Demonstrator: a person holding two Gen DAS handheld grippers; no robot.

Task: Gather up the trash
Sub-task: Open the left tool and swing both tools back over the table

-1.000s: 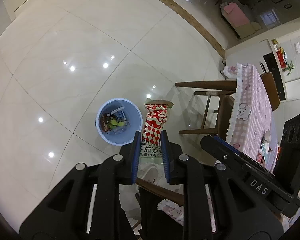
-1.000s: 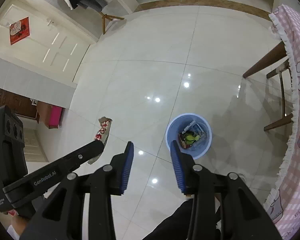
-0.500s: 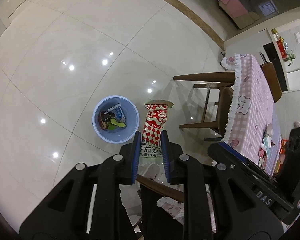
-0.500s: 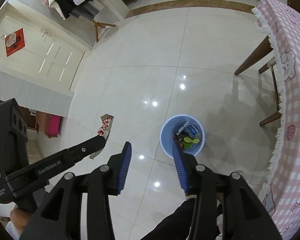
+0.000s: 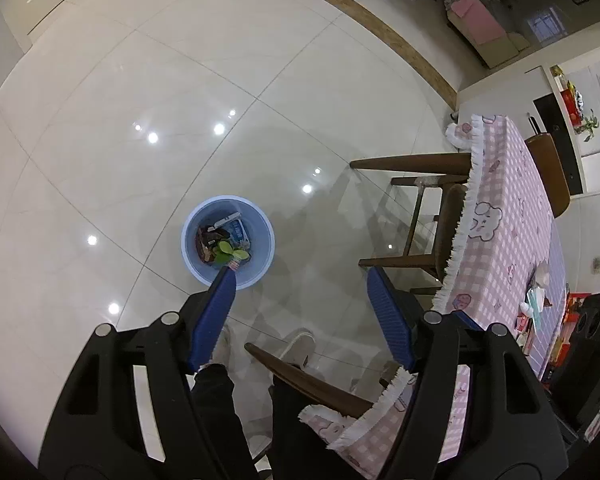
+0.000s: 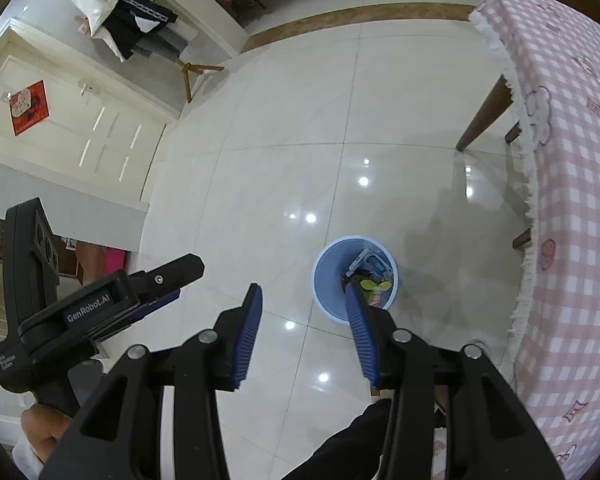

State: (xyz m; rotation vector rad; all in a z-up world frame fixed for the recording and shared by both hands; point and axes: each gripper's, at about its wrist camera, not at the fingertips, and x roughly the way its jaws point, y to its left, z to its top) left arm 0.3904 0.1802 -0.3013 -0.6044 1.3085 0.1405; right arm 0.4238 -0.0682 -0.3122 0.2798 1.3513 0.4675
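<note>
Floor (image 5: 100,80): shiny smooth tile. Bin (image 5: 260,258), middle of frame: smooth blue plastic. Tablecloth (image 6: 572,200), right: soft cloth, fringed edge. Chair legs (image 5: 412,162): brown wood.

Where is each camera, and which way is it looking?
Left wrist: rides on the left gripper, looking steeply down at the tiled floor and blue bin; open jaws, dark trouser legs and a shoe show.
Right wrist: rides on the right gripper, looking down at the blue bin; open jaws, the other gripper and the hand holding it show.
Shared: bin, floor, pink checked tablecloth.
</note>
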